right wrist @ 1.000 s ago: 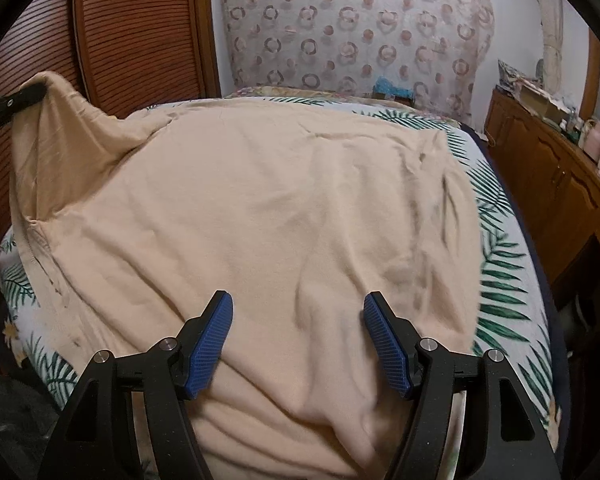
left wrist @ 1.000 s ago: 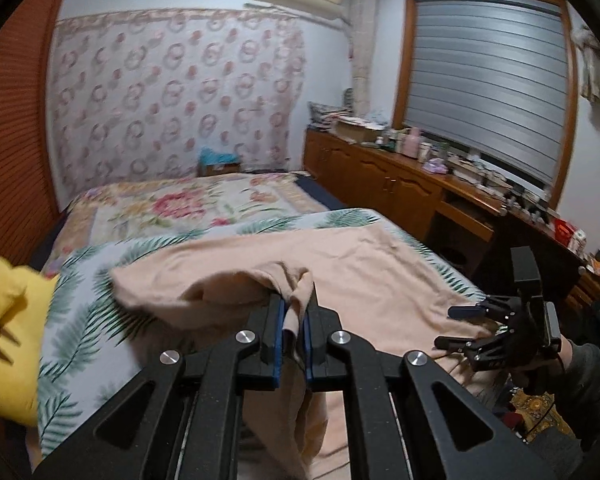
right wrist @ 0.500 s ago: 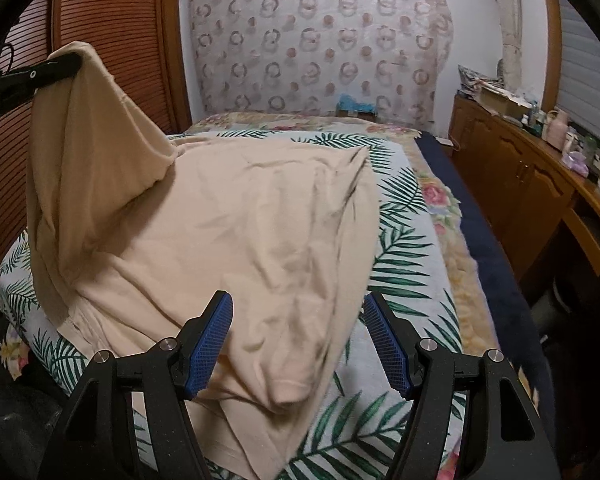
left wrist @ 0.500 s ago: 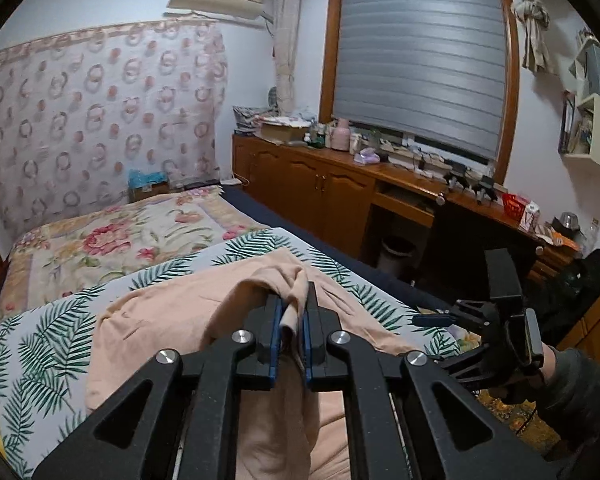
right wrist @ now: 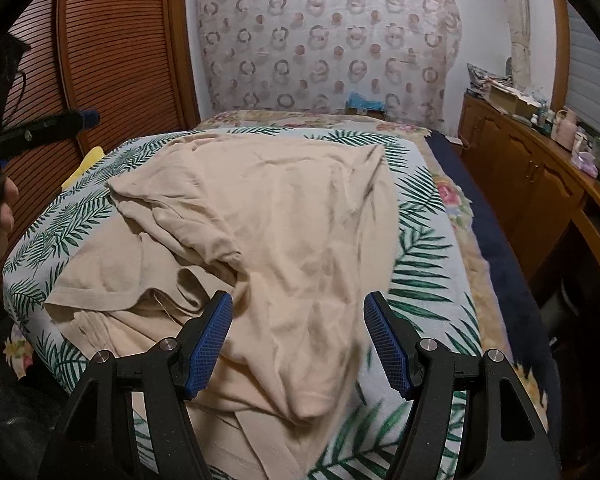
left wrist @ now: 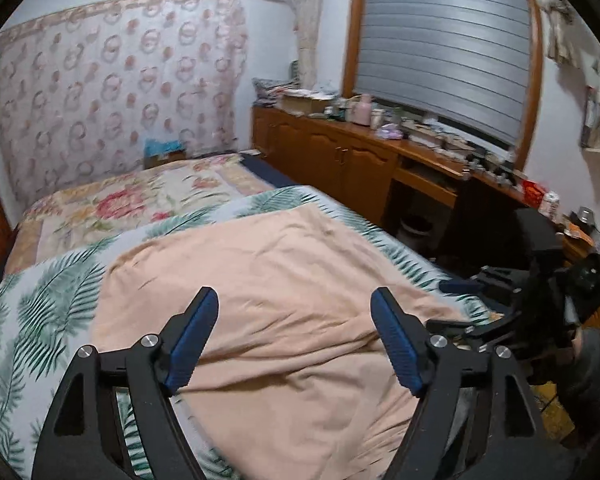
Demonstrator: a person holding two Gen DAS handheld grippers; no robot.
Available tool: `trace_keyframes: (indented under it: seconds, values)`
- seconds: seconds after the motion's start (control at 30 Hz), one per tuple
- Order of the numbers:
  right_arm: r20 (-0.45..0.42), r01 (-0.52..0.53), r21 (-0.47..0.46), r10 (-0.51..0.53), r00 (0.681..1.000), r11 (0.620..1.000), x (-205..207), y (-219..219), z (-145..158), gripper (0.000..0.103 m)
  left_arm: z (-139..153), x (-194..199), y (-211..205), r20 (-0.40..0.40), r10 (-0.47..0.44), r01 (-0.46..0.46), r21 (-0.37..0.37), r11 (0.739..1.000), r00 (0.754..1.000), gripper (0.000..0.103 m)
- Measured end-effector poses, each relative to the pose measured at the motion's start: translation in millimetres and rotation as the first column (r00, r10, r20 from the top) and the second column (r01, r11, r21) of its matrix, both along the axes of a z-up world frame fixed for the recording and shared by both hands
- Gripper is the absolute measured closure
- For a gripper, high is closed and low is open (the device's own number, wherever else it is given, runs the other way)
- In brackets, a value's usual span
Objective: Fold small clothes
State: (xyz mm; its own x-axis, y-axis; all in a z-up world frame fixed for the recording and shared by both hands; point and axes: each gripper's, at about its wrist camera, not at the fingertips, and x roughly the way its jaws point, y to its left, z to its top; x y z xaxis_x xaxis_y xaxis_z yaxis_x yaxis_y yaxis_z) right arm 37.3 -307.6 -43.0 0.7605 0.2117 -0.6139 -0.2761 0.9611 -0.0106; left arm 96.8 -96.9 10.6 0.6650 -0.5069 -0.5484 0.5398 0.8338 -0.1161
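A peach T-shirt [left wrist: 284,304] lies on the palm-leaf bedspread [left wrist: 52,304], with one side folded over onto itself. In the right wrist view the shirt [right wrist: 284,216] shows a sleeve and a rumpled folded layer at its left. My left gripper [left wrist: 294,340] is open and empty, held above the near part of the shirt. My right gripper [right wrist: 298,340] is open and empty above the shirt's near edge. The right gripper also shows at the right of the left wrist view [left wrist: 476,304]. The left gripper's finger shows at the far left of the right wrist view [right wrist: 40,128].
A yellow cushion [right wrist: 86,162] lies at the bed's left edge by the brown slatted wardrobe [right wrist: 100,60]. A floral quilt [left wrist: 132,204] covers the far bed. A wooden cabinet [left wrist: 340,160] with clutter runs along the right wall, past a dark gap beside the bed.
My left gripper, shut on the shirt's edge and lifting it across, has opened and let it go. The shirt now lies folded on the bed. The right gripper stayed open.
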Motion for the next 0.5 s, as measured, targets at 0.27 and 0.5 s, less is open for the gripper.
trace_keyframes:
  seconds: [0.27, 0.5]
  values:
    - [0.004, -0.075, -0.004, 0.075, 0.997, 0.997, 16.3, 16.0, 2.8, 0.033, -37.0, 5.6, 37.5, -0.045, 0.124, -0.123, 0.023, 0.992, 0.991, 0.024]
    - [-0.015, -0.118, -0.021, 0.118, 0.993, 0.993, 40.6, 30.7, -4.7, 0.033, -54.7, 5.5, 61.2, -0.067, 0.19, -0.187, 0.043, 0.981, 0.98, 0.024]
